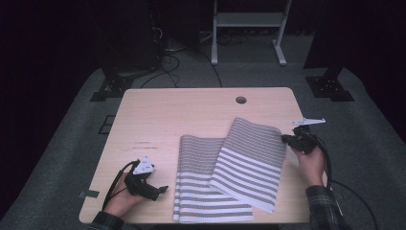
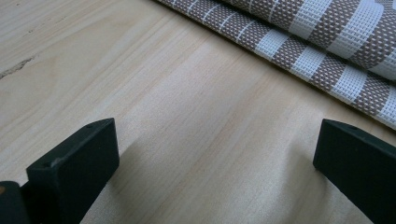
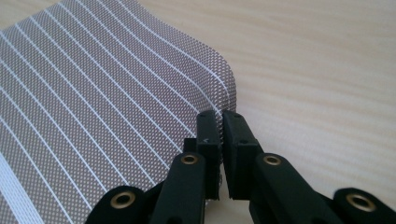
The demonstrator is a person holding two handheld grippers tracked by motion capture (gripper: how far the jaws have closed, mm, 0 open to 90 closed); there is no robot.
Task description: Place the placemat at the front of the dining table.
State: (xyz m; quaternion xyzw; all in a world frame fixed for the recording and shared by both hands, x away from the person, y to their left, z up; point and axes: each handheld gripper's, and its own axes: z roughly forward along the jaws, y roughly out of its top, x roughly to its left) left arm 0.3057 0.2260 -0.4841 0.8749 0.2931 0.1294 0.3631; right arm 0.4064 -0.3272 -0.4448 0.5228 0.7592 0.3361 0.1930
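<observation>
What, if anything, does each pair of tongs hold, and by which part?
The right tongs pinch the striped cloth at its edge near the far right corner. The left tongs stand open over bare table, holding nothing.

The striped cloth (image 1: 251, 160) on the right, grey-brown with white bands, lay tilted, its left near part overlapping the second striped cloth (image 1: 196, 187). Its far right edge was raised slightly off the table. The second striped cloth lay flat at the near edge.
</observation>
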